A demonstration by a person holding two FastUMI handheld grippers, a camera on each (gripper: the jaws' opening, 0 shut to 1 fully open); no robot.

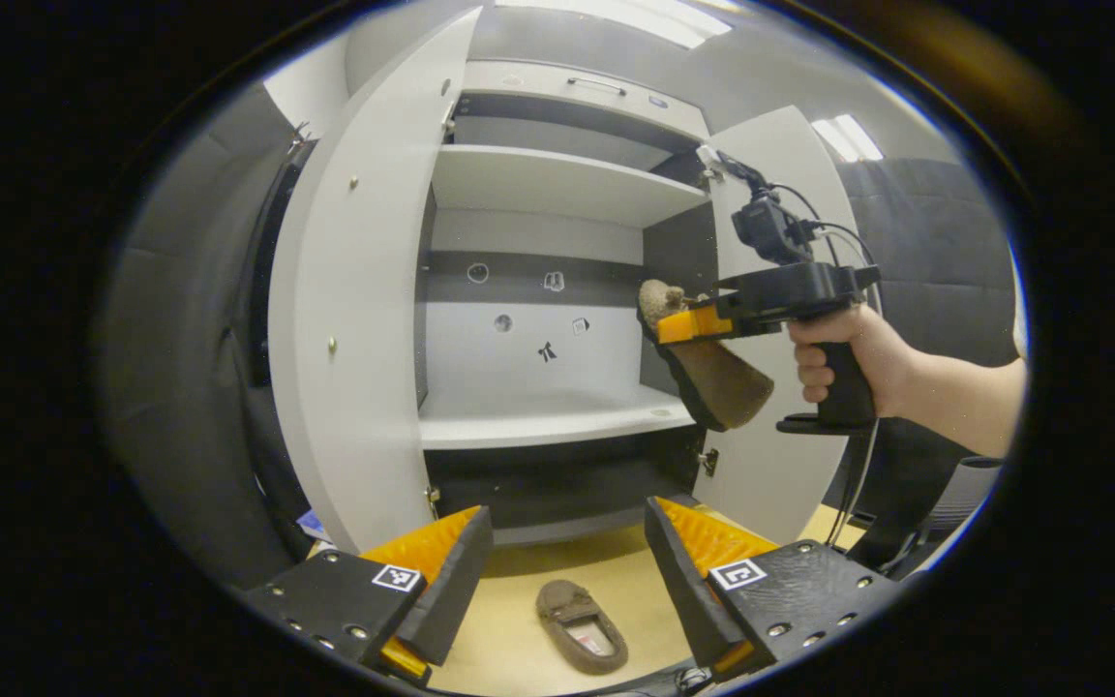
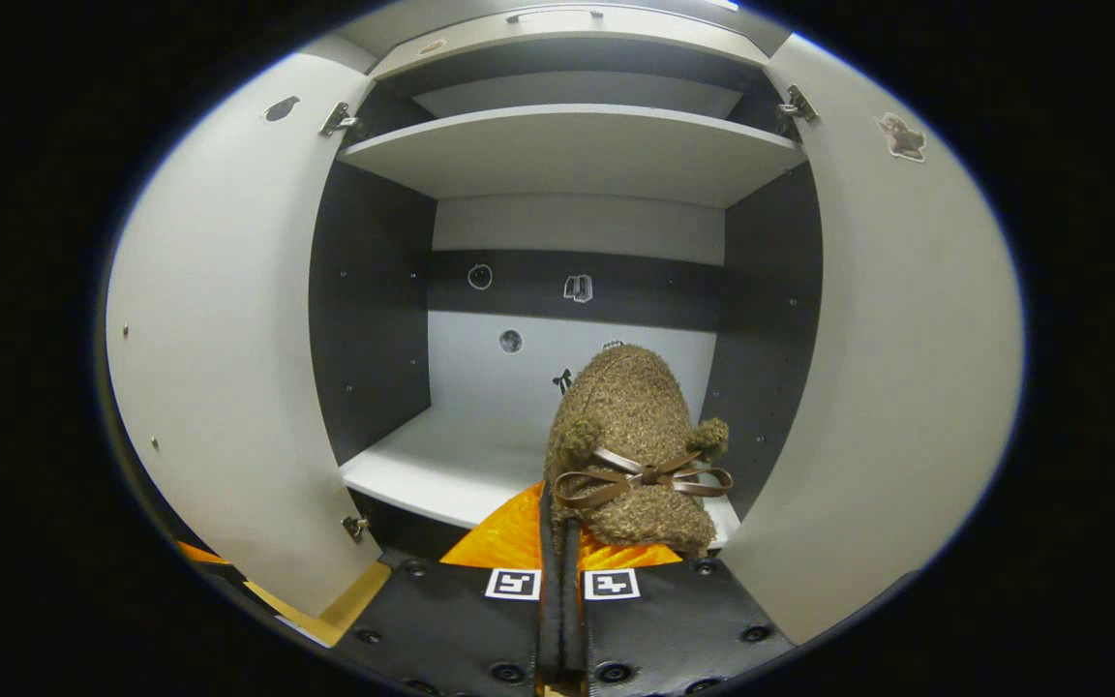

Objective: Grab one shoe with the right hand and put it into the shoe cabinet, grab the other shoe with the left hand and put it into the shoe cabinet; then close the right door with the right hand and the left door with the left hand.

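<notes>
A: Where are the shoes?

B: One brown fuzzy shoe [image 2: 633, 440] is pinched in the right gripper [image 2: 562, 542], whose fingers are pressed nearly together on its heel end. In the right gripper view it points toe-first into the shoe cabinet [image 2: 577, 155], above the front edge of the lower shelf [image 2: 441, 465]; a brown bow sits across its top. The clamped part is hidden behind the fingers.

A: And from the other side?

B: In the left gripper view the same shoe [image 1: 712, 378] hangs with its sole facing out, in front of the cabinet's right side. A hand [image 1: 848, 353] holds the gripper's handle; the forearm is cut off at the edge. Whether the shoe touches the shelf I cannot tell.

A: The second shoe?

B: It lies on the tan surface [image 1: 557, 571] in front of the cabinet, opening up: the other shoe [image 1: 582, 624], seen between the left gripper's fingers. The left gripper [image 1: 567, 571] stands wide apart and holds nothing.

A: The doors?

B: Both open. The left door [image 1: 354, 319] swings toward the camera, the right door [image 1: 780, 194] stands behind the hand. Small stickers on the back panel are too small to make out.
</notes>
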